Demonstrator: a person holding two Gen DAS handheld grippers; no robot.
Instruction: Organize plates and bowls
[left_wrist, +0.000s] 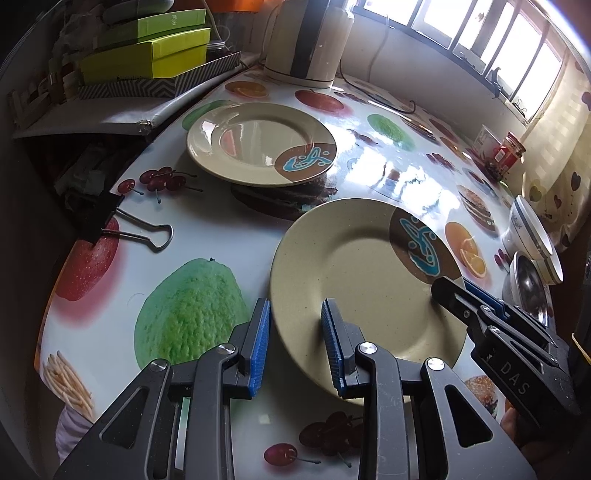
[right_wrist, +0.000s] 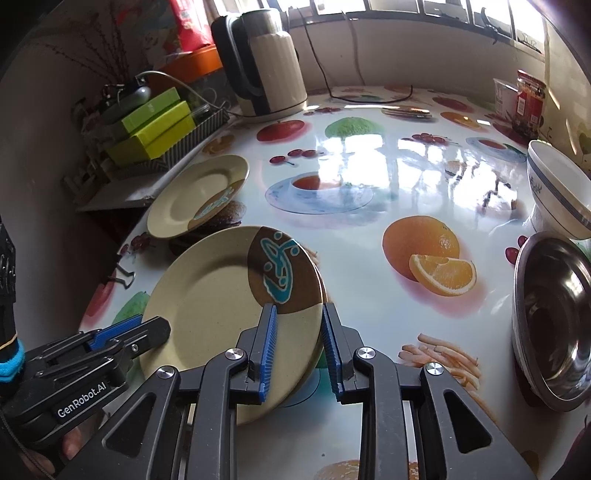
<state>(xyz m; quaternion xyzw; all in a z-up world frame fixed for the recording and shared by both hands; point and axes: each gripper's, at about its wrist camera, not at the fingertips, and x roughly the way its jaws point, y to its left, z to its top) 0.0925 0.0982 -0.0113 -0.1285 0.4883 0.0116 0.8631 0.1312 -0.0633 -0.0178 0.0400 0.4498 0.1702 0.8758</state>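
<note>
A beige plate with a brown-and-blue patch (left_wrist: 354, 273) (right_wrist: 221, 306) is tilted up off the fruit-print table. Both grippers straddle its rim with jaws apart. My left gripper (left_wrist: 295, 343) is open with the plate's near-left rim between its blue pads; it also shows in the right wrist view (right_wrist: 147, 332). My right gripper (right_wrist: 299, 350) is open around the plate's right rim; it also shows in the left wrist view (left_wrist: 452, 291). A second matching plate (left_wrist: 258, 144) (right_wrist: 195, 195) lies flat farther back. A steel bowl (right_wrist: 554, 317) (left_wrist: 528, 284) and a white bowl (right_wrist: 561, 188) (left_wrist: 532, 229) stand at the right.
An electric kettle (right_wrist: 266, 62) (left_wrist: 306, 37) and its cord stand at the back. Green boxes (left_wrist: 147, 55) (right_wrist: 155, 125) are stacked on a low shelf at the left. A binder clip (left_wrist: 122, 225) lies near the table's left edge. A red jar (right_wrist: 530, 99) stands at the back right.
</note>
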